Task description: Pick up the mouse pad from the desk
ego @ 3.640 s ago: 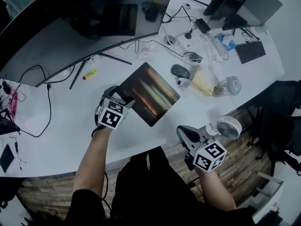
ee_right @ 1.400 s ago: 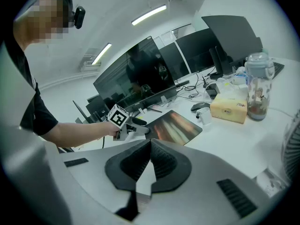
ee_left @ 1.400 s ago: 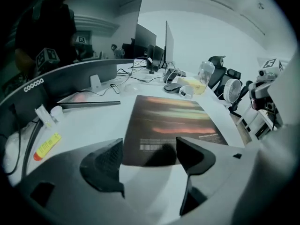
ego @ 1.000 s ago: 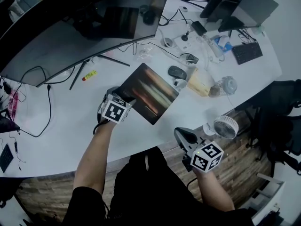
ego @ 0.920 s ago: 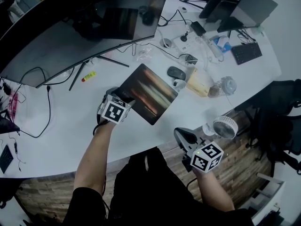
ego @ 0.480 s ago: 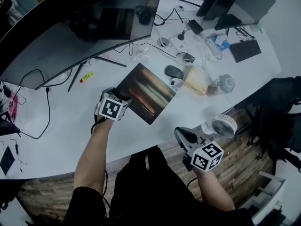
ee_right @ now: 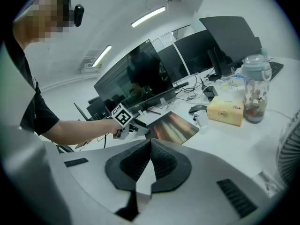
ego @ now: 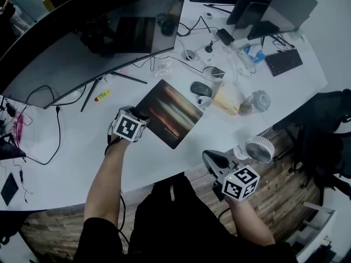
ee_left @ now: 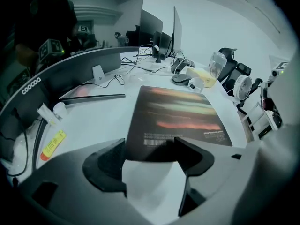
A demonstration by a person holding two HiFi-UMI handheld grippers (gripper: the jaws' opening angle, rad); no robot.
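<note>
In the head view, the mouse pad (ego: 167, 113) is seen lying flat on the white desk (ego: 71, 152), just left of a computer mouse (ego: 201, 88). Its near left corner is reached by the left gripper (ego: 143, 114), while the right gripper (ego: 210, 156) is held at the near desk edge, well apart from the pad. In the left gripper view, the jaws are seen released, having just been closing, with the pad's near edge between their tips. In the right gripper view, the jaws are seen clenched together on nothing.

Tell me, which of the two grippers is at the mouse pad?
The left gripper: its open jaws, which have just been closing, straddle the near edge of the mouse pad. The right gripper is shut and well away from it.
</note>
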